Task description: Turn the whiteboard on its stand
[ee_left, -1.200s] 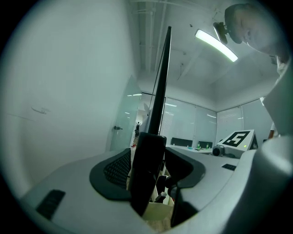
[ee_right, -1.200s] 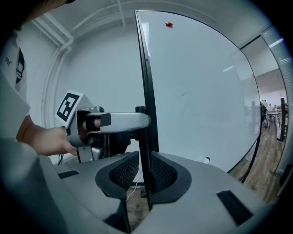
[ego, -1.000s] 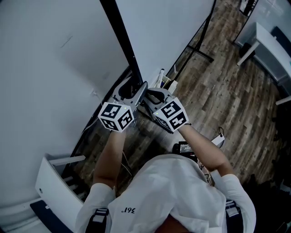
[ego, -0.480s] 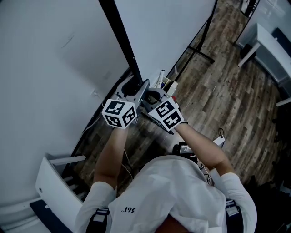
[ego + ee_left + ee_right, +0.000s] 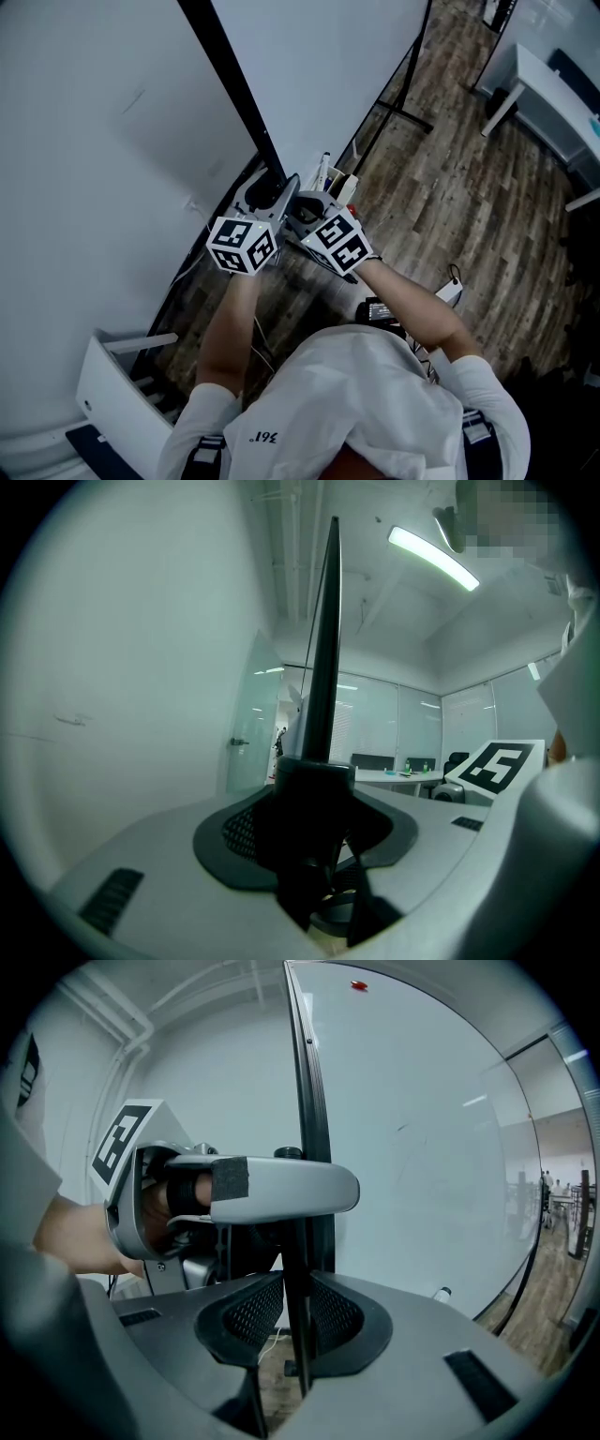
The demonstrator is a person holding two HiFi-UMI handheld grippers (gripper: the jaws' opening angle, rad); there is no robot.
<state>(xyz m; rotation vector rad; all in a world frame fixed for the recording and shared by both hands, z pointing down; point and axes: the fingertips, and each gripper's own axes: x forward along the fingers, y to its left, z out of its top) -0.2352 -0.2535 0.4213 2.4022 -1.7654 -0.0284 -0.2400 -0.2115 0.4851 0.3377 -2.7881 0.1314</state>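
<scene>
The whiteboard [image 5: 319,75] stands upright with a black frame bar [image 5: 230,84] along its edge. Both grippers meet at the lower part of that bar. In the left gripper view a black block of the frame [image 5: 314,808] fills the gap between the pads. My left gripper [image 5: 269,190] has just been closing and is shut on this block. My right gripper [image 5: 302,202] is shut on the thin frame edge [image 5: 298,1241], with a pad against each side. The right gripper view also has the left gripper [image 5: 234,1194] just beyond the edge and the white board face [image 5: 422,1147] to its right.
A small tray with markers [image 5: 330,173] hangs under the board. Black stand legs [image 5: 403,112] reach across the wood floor. A white desk [image 5: 553,94] is at the upper right, a white unit [image 5: 112,384] at the lower left, and a small device [image 5: 380,307] lies by the person's feet.
Both grippers stay at the frame bar. The head view has shifted slightly, so they sit a little higher and further left in the picture.
</scene>
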